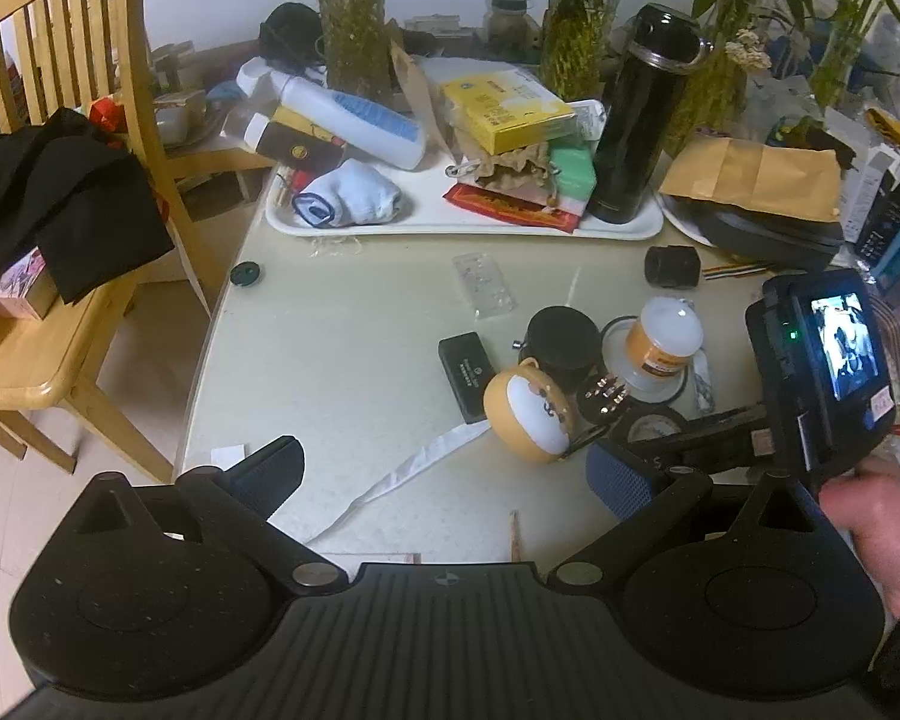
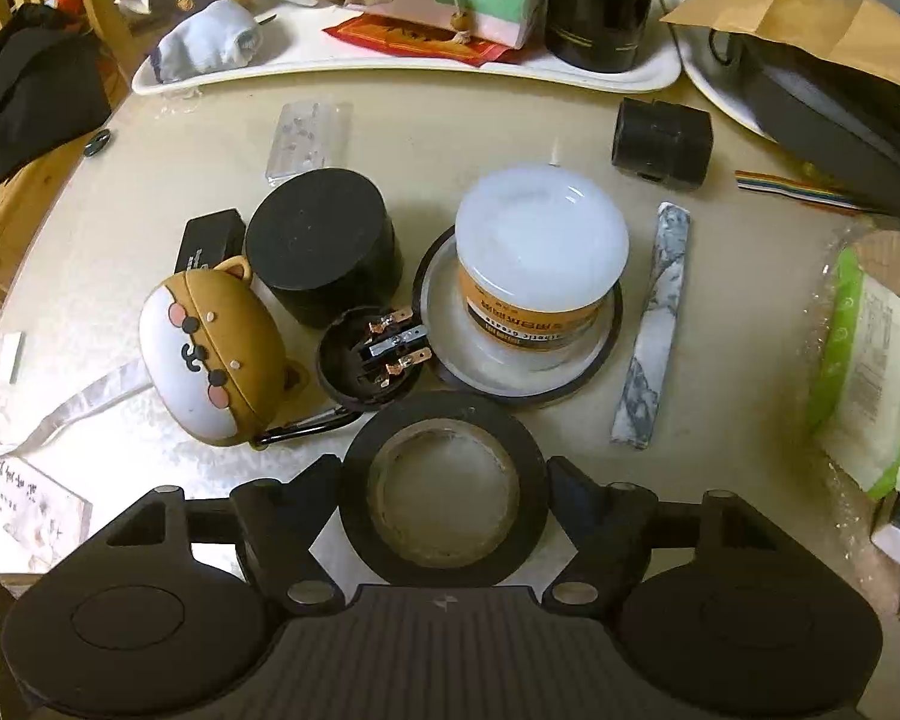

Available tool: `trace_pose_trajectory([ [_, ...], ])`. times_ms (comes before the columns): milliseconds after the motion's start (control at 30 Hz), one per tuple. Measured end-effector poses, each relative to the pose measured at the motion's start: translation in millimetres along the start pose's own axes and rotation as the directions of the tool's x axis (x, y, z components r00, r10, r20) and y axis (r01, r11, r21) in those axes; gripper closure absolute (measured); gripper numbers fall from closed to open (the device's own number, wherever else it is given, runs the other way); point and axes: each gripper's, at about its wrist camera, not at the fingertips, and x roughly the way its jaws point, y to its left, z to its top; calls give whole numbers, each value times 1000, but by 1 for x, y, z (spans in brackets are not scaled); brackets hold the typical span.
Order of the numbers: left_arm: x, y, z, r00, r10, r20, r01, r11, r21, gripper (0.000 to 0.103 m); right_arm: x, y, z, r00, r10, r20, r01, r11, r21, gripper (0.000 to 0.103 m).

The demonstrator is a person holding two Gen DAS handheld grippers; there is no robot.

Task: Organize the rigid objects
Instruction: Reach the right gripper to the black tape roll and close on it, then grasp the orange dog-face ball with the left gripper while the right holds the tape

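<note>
The right tongs (image 2: 444, 510) straddle a black roll of tape (image 2: 444, 495) lying flat near the table's (image 2: 510, 138) front edge; whether the fingers press its sides cannot be told. The left tongs (image 1: 444, 468) hang apart and empty over bare tabletop beside the rounded left edge, where a wooden chair (image 1: 60, 120) stands close. Just beyond the tape sit an animal-faced case (image 2: 210, 354), a small black plug (image 2: 372, 354) with metal prongs up, a black cylinder (image 2: 324, 246) and a white-lidded jar (image 2: 540, 258) resting in a round lid (image 2: 609, 354). An open strip of table separates these from the white tray (image 1: 468, 225), crowded with a black flask (image 1: 642, 114), yellow box (image 1: 504, 108) and white bottle (image 1: 354, 120).
</note>
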Motion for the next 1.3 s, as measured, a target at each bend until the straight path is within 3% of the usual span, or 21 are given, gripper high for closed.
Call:
trace_pose_trajectory([
  [233, 5, 2, 0, 1000, -6, 0, 6, 1000, 7, 1, -42, 0, 0, 994, -91, 58, 92, 996, -18, 28],
  [600, 26, 4, 2, 998, -68, 6, 68, 997, -30, 1, -126, -32, -22, 990, -15, 139, 13, 1000, 16, 28],
  [933, 58, -10, 9, 996, -81, -23, 81, 997, -1, 1, -139, -26, -31, 985, 44, 166, -39, 999, -34, 28],
  [1233, 101, -12, 19, 992, -92, -88, 84, 992, -92, 1, -142, -32, -30, 981, 32, 193, -22, 998, -57, 28],
  [1300, 107, -15, 21, 990, -101, -99, 90, 990, -109, 7, -143, -36, -30, 980, 35, 195, -26, 998, -52, 28],
])
